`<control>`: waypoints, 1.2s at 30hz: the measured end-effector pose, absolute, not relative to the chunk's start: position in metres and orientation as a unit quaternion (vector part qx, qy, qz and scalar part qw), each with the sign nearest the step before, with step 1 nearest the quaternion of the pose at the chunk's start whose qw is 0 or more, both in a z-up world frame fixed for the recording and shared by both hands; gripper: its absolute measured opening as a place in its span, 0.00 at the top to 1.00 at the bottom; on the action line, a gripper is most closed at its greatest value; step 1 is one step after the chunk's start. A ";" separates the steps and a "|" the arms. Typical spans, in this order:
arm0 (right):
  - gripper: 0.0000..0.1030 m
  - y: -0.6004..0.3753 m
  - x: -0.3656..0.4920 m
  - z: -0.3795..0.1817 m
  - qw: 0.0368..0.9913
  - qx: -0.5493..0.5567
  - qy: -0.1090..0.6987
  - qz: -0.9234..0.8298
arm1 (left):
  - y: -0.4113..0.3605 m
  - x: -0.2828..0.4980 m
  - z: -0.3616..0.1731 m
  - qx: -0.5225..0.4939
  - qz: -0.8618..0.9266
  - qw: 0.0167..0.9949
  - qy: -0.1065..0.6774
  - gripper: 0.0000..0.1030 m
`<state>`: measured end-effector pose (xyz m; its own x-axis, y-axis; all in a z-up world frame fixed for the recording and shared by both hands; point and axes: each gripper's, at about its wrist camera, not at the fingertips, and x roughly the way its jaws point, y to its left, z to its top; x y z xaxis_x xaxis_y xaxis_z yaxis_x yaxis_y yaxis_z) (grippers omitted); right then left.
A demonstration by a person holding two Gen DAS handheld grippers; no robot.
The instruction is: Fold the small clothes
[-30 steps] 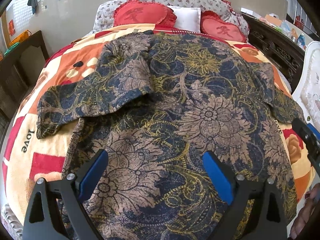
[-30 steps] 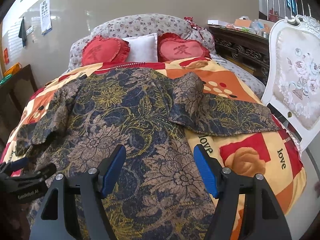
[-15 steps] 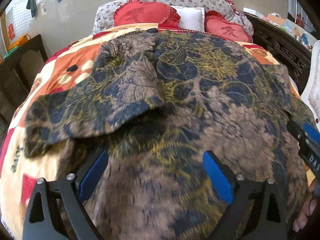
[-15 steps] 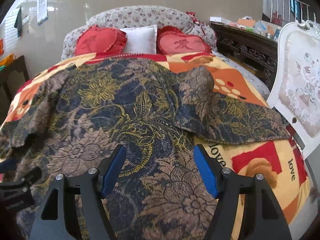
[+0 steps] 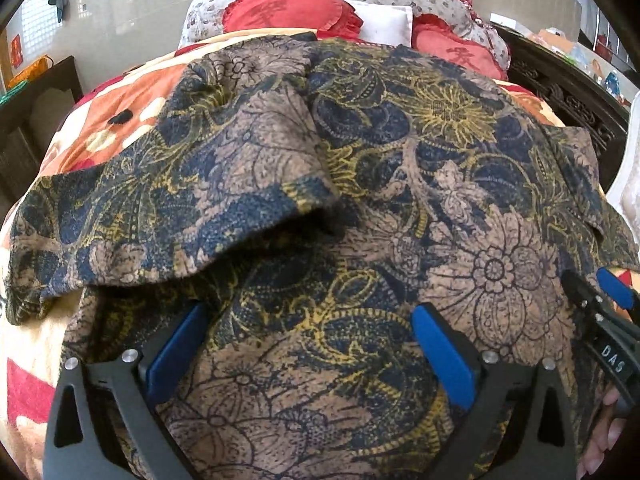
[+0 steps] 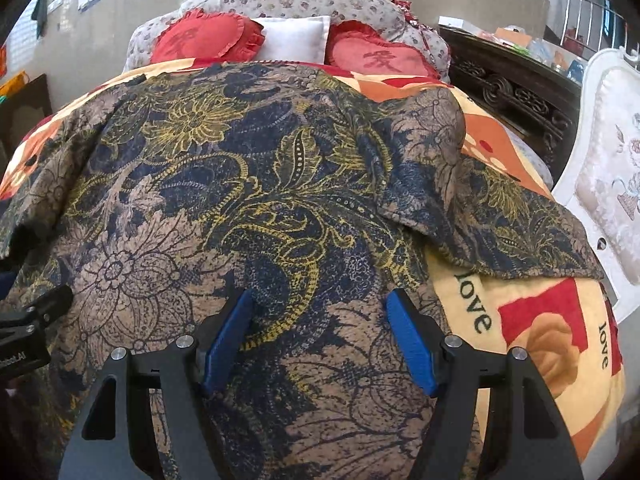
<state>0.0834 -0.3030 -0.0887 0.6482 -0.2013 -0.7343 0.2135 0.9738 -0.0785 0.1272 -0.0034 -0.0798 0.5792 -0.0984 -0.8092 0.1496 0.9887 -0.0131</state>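
Note:
A brown, navy and yellow floral shirt (image 5: 400, 184) lies spread flat on the bed, sleeves out to both sides; it also fills the right wrist view (image 6: 248, 184). My left gripper (image 5: 308, 344) is open, low over the shirt's lower left part, below the left sleeve (image 5: 140, 216). My right gripper (image 6: 320, 336) is open, low over the shirt's lower right part, near the right sleeve (image 6: 512, 224). Neither holds cloth. The right gripper shows at the right edge of the left wrist view (image 5: 604, 320).
The shirt lies on an orange, cream and red "love" blanket (image 6: 540, 320). Red heart cushions (image 6: 208, 36) and a white pillow (image 6: 294, 38) sit at the headboard. A white padded chair (image 6: 612, 184) stands right of the bed, a dark carved cabinet (image 6: 516, 92) behind it.
Both grippers have moved forward and lower over the shirt, toward the sleeves. Both stay open. The shirt has not moved.

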 end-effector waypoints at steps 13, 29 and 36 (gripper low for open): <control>0.13 -0.307 0.085 -0.089 0.906 0.025 0.410 -0.108 | -0.006 0.126 -0.080 0.029 -0.069 0.888 0.453 0.00; 0.12 -0.309 0.085 -0.091 0.905 0.033 0.410 -0.103 | 0.048 0.090 -0.011 -0.039 -0.104 0.902 0.417 0.00; 0.12 -0.308 0.086 -0.090 0.905 0.034 0.410 -0.104 | 0.182 0.124 0.002 -0.149 -0.058 0.888 0.432 0.01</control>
<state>0.0856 -0.3084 -0.0904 0.6416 -0.1599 -0.7502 0.2150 0.9763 -0.0242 0.1244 0.1823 0.0018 0.6204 -0.2323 -0.7491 -0.0256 0.9486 -0.3154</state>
